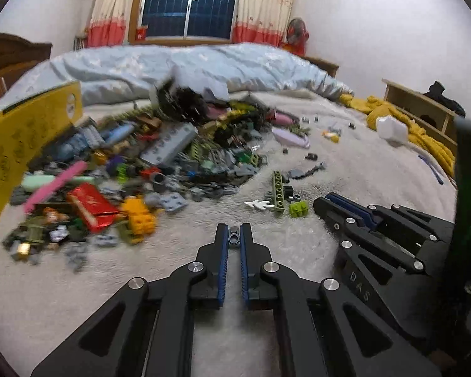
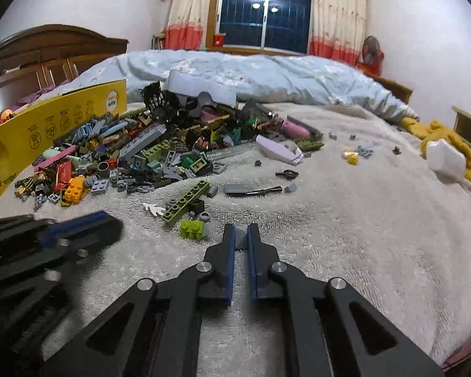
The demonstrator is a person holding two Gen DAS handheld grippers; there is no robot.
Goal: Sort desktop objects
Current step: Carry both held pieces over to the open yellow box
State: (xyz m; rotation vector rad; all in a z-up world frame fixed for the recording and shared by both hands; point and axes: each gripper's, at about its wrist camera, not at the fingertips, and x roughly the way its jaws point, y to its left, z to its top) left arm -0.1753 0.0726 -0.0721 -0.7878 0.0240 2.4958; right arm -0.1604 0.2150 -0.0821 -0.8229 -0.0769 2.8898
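A big pile of mixed toy bricks [image 1: 160, 160] [image 2: 147, 157] lies on a grey towel on the bed. My left gripper [image 1: 234, 235] is shut on a small dark grey round plate [image 1: 234, 238] just above the towel, in front of the pile. My right gripper [image 2: 241, 235] is shut on a small light grey slope brick [image 2: 241, 235]. It shows in the left wrist view [image 1: 329, 199] at right. A lime brick [image 2: 191, 230] [image 1: 298, 209], an olive holed beam [image 2: 185, 202] [image 1: 278, 191] and a white leaf piece [image 2: 154, 209] lie just ahead of both grippers.
A yellow box lid [image 2: 56, 125] [image 1: 22, 138] stands at the left of the pile. A lilac curved piece [image 2: 279, 150], scattered small parts, a white hexagonal box [image 2: 446, 160] and a yellow blanket [image 2: 439, 135] lie to the right. A blue duvet [image 2: 251, 75] lies behind.
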